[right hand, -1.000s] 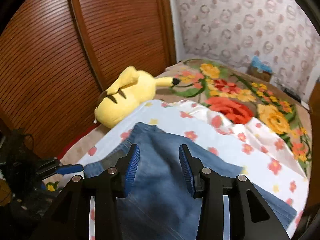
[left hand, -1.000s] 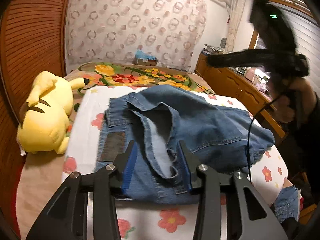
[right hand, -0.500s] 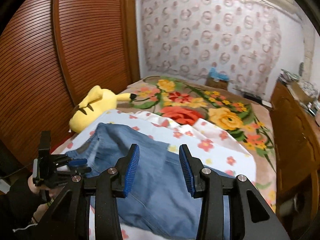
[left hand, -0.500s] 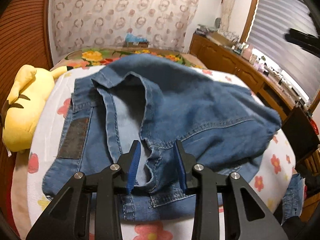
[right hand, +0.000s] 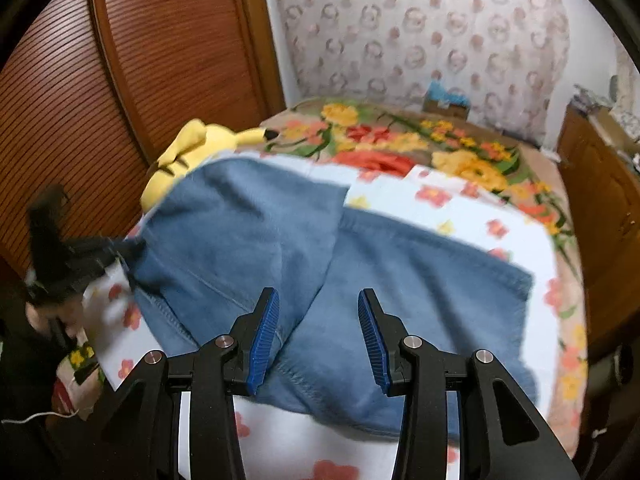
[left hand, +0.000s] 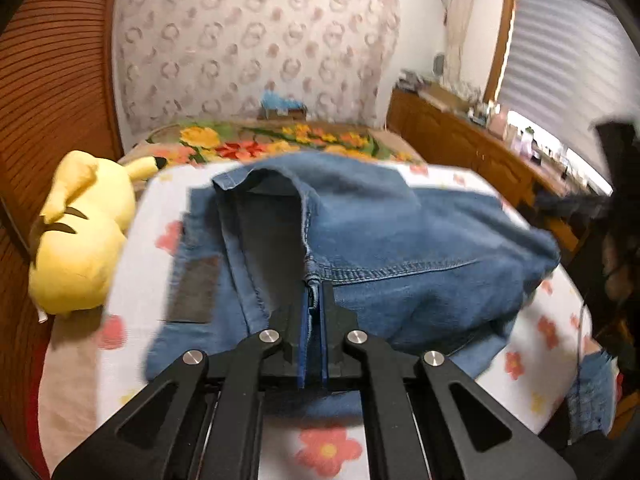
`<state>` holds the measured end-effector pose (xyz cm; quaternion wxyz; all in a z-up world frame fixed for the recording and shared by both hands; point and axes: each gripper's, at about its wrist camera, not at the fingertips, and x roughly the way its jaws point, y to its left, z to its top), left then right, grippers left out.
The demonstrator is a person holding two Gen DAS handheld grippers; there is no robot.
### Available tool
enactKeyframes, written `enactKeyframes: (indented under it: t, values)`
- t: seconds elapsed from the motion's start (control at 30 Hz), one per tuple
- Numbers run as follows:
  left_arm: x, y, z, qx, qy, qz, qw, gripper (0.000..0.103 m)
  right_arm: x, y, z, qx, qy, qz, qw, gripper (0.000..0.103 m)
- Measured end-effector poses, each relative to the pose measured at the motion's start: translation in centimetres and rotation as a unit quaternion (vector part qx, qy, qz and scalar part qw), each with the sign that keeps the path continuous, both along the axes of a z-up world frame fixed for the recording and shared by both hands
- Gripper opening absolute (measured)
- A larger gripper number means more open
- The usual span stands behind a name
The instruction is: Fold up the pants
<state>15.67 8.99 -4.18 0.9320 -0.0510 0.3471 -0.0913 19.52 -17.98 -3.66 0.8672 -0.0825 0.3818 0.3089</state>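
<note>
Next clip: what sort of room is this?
Most likely a home bedroom: a bed under a flower-print sheet, a yellow plush toy by the louvered wooden doors, and a wooden dresser below the window.

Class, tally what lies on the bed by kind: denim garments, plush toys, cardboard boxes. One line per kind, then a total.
Jeans: 1
Plush toy: 1
Box: 1
Total: 3
</note>
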Motion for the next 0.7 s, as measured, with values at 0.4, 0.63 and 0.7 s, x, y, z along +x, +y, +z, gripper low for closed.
enactKeyframes:
  t: [0.4,0.63,0.7]
  values:
    - [0.1,3.4,-2.1,0.014,0.043,0.039,0.9982,0.006,1.9,4.1,-4.0,0.005,0.038,0.028,0.999,0.043]
    - [0.3,3.2,-2.4,0.020,0.044,0.040,0.9980,0.006,2.1,3.1,-5.2,0.027,0.048,0.033,0.998,0.043]
    - [0.4,3.3,-2.6,0.022,0.047,0.041,0.9978,0.006,1.8,3.1,-5.7,0.025,0.051,0.033,0.998,0.043]
